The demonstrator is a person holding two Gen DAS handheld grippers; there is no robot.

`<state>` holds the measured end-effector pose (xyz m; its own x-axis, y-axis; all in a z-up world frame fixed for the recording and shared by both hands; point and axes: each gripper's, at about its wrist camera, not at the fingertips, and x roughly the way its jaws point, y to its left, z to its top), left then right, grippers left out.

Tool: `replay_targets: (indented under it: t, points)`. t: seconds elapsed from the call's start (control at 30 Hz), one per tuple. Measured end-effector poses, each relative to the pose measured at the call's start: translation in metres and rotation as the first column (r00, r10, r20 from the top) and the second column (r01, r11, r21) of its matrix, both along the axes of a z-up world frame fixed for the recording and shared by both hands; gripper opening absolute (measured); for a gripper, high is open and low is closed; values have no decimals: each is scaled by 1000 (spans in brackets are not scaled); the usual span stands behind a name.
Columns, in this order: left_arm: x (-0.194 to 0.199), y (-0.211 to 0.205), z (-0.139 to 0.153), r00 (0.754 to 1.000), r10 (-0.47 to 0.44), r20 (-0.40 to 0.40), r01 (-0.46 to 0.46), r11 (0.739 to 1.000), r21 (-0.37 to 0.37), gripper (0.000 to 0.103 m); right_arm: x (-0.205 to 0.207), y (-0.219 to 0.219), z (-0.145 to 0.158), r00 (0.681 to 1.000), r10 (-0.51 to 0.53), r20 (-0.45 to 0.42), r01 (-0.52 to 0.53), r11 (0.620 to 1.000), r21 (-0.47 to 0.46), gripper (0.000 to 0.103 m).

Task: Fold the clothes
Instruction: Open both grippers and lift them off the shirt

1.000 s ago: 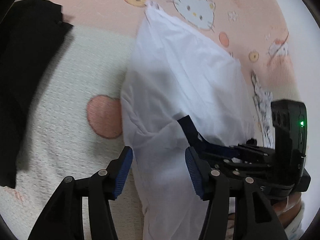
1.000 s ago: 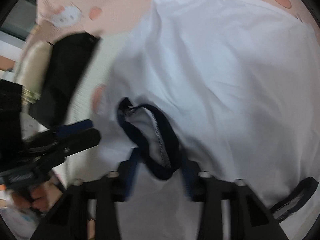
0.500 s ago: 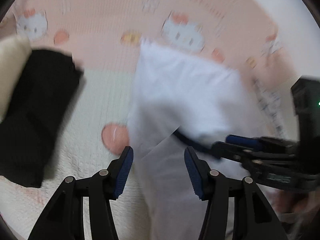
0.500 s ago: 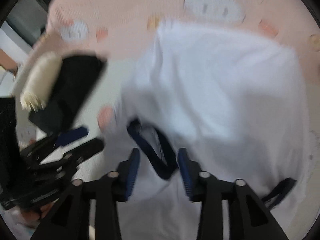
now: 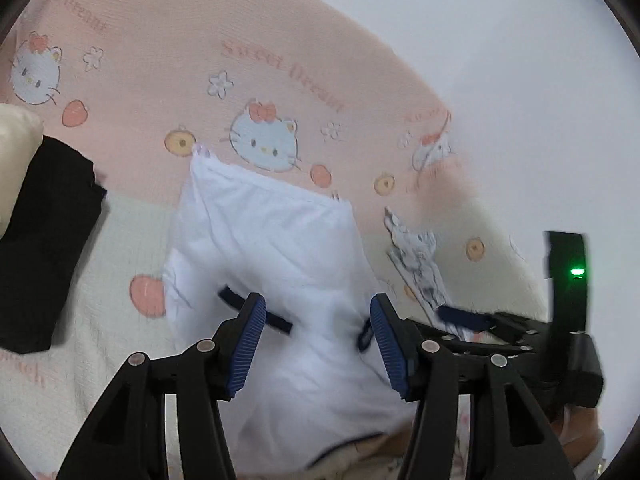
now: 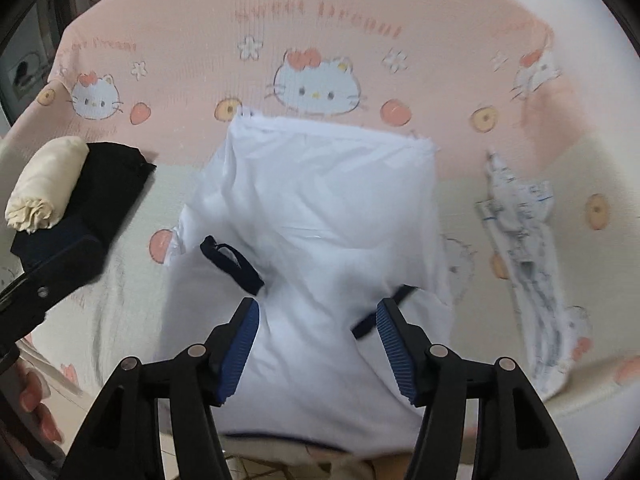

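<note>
A white garment with dark navy trim (image 5: pixel 276 248) (image 6: pixel 316 208) lies partly folded on the Hello Kitty bedspread, its near end hanging over the bed's front edge. Navy trim bands (image 6: pixel 232 260) show on its left and right. My left gripper (image 5: pixel 318 344) is open and empty above the garment's near part. My right gripper (image 6: pixel 318 346) is open and empty over the same near part. The right gripper's body (image 5: pixel 520 332) shows at the right of the left wrist view; part of the left gripper (image 6: pixel 48 280) shows at the left of the right wrist view.
A folded black garment (image 5: pixel 44 240) (image 6: pixel 100 184) lies at the left with a rolled cream cloth (image 6: pixel 44 188) beside it. A white patterned cloth (image 6: pixel 524 248) (image 5: pixel 416 264) lies to the right. The pink and cream bedspread (image 6: pixel 320 32) reaches a white wall behind.
Both grippers have pulled back and up from the white garment. The right gripper's jaws have opened wide and no longer close around the navy trim. The garment now lies released on the bed.
</note>
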<state>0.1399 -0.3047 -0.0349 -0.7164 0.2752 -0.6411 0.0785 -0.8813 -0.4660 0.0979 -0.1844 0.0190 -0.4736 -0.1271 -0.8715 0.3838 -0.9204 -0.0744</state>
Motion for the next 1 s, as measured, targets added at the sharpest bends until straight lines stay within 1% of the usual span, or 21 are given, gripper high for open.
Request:
replay_targets:
  t: [0.07, 0.1, 0.17, 0.23, 0.3, 0.4, 0.5, 0.53, 0.67, 0.8, 0.87, 0.9, 0.93, 1.0]
  points:
    - [3, 8, 6, 998, -53, 41, 54, 998, -33, 52, 15, -4, 14, 1000, 8, -25, -7, 999, 35, 62]
    - [6, 13, 7, 996, -72, 51, 75, 996, -52, 52, 25, -5, 21, 999, 18, -45, -16, 998, 53, 66]
    - [13, 21, 8, 991, -110, 72, 116, 989, -90, 52, 42, -8, 32, 994, 50, -97, -41, 995, 95, 71]
    - [20, 30, 9, 985, -147, 94, 158, 979, -127, 52, 58, -12, 38, 984, 104, -145, -84, 987, 139, 71]
    - [27, 38, 10, 976, -182, 118, 200, 966, -162, 52, 69, -14, 39, 973, 163, -164, -132, 974, 183, 71]
    - [34, 52, 7, 966, -211, 147, 246, 925, -290, 52, 83, -16, 36, 953, 239, -186, -186, 947, 262, 71]
    - [39, 63, 1, 955, -241, 175, 292, 869, -399, 52, 91, -16, 27, 939, 304, -159, -242, 916, 319, 71]
    - [39, 65, -1, 950, -249, 188, 306, 855, -419, 52, 93, -16, 24, 937, 318, -146, -257, 908, 332, 71]
    - [35, 69, -9, 928, -275, 251, 362, 820, -443, 52, 100, -16, 8, 930, 356, -93, -292, 869, 400, 71]
    - [32, 73, -16, 902, -297, 313, 418, 782, -463, 52, 99, -11, 0, 926, 378, -19, -336, 843, 420, 71]
    - [30, 75, -20, 889, -306, 342, 443, 766, -466, 52, 98, -7, -1, 914, 407, -3, -364, 821, 439, 71]
    - [28, 76, -22, 884, -310, 351, 452, 760, -467, 52, 98, -5, -3, 904, 427, 5, -382, 804, 456, 71]
    - [28, 79, -26, 878, -313, 362, 464, 742, -484, 53, 97, -4, -5, 895, 447, 11, -399, 786, 472, 71]
    - [27, 86, -33, 864, -327, 382, 495, 689, -529, 53, 94, -1, -10, 873, 486, 27, -434, 753, 495, 71]
